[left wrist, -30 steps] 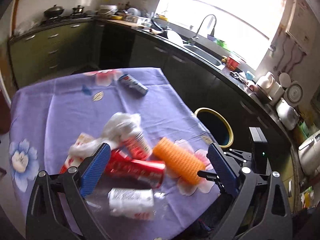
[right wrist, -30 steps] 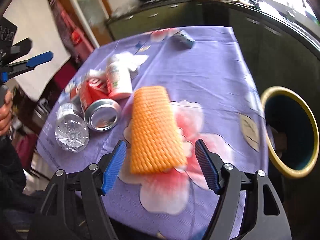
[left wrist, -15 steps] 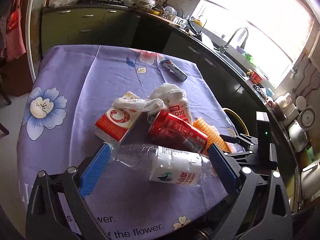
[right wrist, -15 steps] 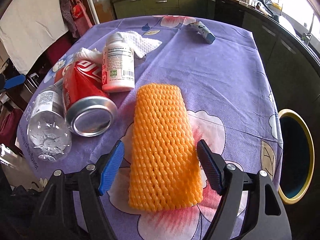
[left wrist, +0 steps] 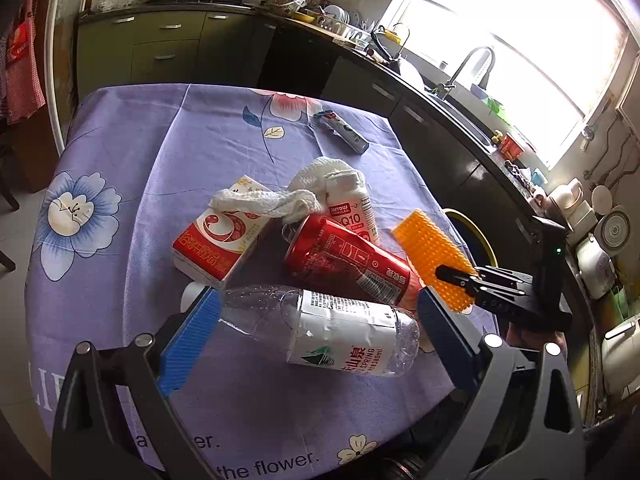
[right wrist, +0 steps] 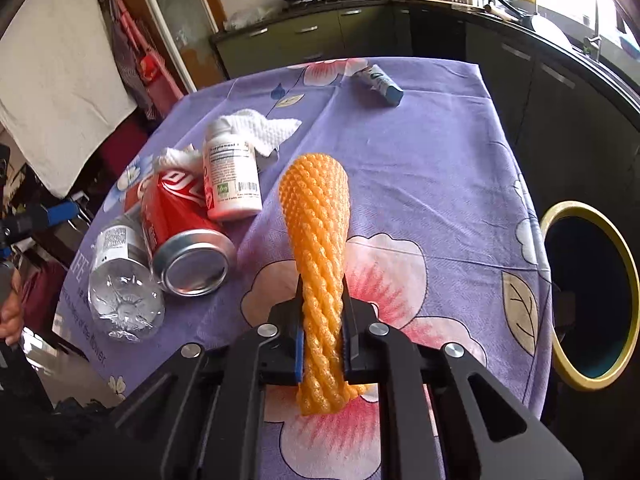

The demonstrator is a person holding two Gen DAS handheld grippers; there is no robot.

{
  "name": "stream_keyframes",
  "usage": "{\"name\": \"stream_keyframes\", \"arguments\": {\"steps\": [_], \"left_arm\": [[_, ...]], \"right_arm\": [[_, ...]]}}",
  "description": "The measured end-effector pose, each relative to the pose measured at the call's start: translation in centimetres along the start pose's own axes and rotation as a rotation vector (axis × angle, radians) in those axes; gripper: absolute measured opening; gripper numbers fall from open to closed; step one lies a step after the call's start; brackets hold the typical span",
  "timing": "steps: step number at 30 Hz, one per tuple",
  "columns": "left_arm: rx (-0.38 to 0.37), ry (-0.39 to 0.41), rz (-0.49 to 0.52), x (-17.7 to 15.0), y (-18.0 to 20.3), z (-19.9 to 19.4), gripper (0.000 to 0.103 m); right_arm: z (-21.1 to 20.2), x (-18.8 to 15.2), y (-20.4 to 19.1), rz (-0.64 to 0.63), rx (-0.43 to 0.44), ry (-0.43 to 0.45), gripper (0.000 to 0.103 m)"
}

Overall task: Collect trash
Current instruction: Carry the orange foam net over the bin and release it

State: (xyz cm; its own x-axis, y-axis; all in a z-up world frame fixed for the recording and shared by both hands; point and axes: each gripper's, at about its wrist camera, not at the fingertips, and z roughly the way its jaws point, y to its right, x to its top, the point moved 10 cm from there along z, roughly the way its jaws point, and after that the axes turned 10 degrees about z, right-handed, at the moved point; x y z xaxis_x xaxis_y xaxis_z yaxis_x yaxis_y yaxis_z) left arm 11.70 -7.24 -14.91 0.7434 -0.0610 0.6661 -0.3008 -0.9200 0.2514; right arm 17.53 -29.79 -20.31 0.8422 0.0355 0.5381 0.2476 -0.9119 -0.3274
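Note:
My right gripper [right wrist: 322,332] is shut on the orange foam fruit net [right wrist: 318,232], squeezing its near end; the net tilts up off the purple tablecloth [right wrist: 432,152]. In the left wrist view the net [left wrist: 432,256] and right gripper [left wrist: 464,282] show at right. My left gripper [left wrist: 316,340] is open, its blue pads either side of a clear plastic bottle [left wrist: 340,328] lying on the table. Behind it lie a red cola can [left wrist: 348,266], a red-white carton [left wrist: 220,240], a white supplement bottle [left wrist: 352,208] and crumpled tissue [left wrist: 280,200].
A yellow-rimmed trash bin [right wrist: 592,296] stands beside the table's right edge, mouth open. A small blue-grey tube [right wrist: 380,82] lies at the table's far end. Dark kitchen counters [left wrist: 440,120] with a sink run behind and to the right.
My right gripper closed on the orange net and lifted its end. My left gripper moved in closer around the clear bottle and stays open.

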Motion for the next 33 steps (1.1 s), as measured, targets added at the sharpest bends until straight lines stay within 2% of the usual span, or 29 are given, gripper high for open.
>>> {"name": "stream_keyframes", "arguments": {"steps": [5,9,11,15,19,23,25,27,29,33], "left_arm": [[0.006,0.011,0.007,0.2,0.2,-0.4,0.094],[0.002,0.018,0.017,0.2,0.5,-0.7,0.094],[-0.001,0.017,0.021,0.2,0.7,-0.7,0.094],[-0.005,0.011,0.015,0.1,0.7,-0.5,0.094],[-0.007,0.000,0.011,0.0,0.7,-0.2,0.094],[-0.004,-0.002,0.015,0.1,1.0,-0.1,0.094],[-0.003,-0.005,0.021,0.2,1.3,0.0,0.094],[-0.001,-0.009,0.025,0.3,1.4,0.1,0.094],[0.004,-0.009,0.030,0.4,1.4,0.1,0.094],[0.022,-0.017,0.034,0.4,1.1,0.1,0.094]], "right_arm": [[-2.6,0.3,0.5,0.040,0.026,0.050,0.013],[-6.1,1.6,3.5,0.100,-0.023,0.140,0.013],[-8.3,2.5,7.0,0.165,-0.086,0.200,0.013],[-10.5,3.2,14.8,0.295,-0.244,0.255,0.013],[-9.8,3.0,21.8,0.390,-0.368,0.217,0.013],[-7.7,3.4,26.8,0.453,-0.423,0.173,0.015],[-6.4,3.7,28.7,0.475,-0.447,0.152,0.024],[-5.4,3.9,30.8,0.498,-0.465,0.139,0.050],[-4.9,3.9,31.9,0.517,-0.492,0.138,0.051],[-5.5,3.4,30.0,0.505,-0.446,0.187,0.052]]}}
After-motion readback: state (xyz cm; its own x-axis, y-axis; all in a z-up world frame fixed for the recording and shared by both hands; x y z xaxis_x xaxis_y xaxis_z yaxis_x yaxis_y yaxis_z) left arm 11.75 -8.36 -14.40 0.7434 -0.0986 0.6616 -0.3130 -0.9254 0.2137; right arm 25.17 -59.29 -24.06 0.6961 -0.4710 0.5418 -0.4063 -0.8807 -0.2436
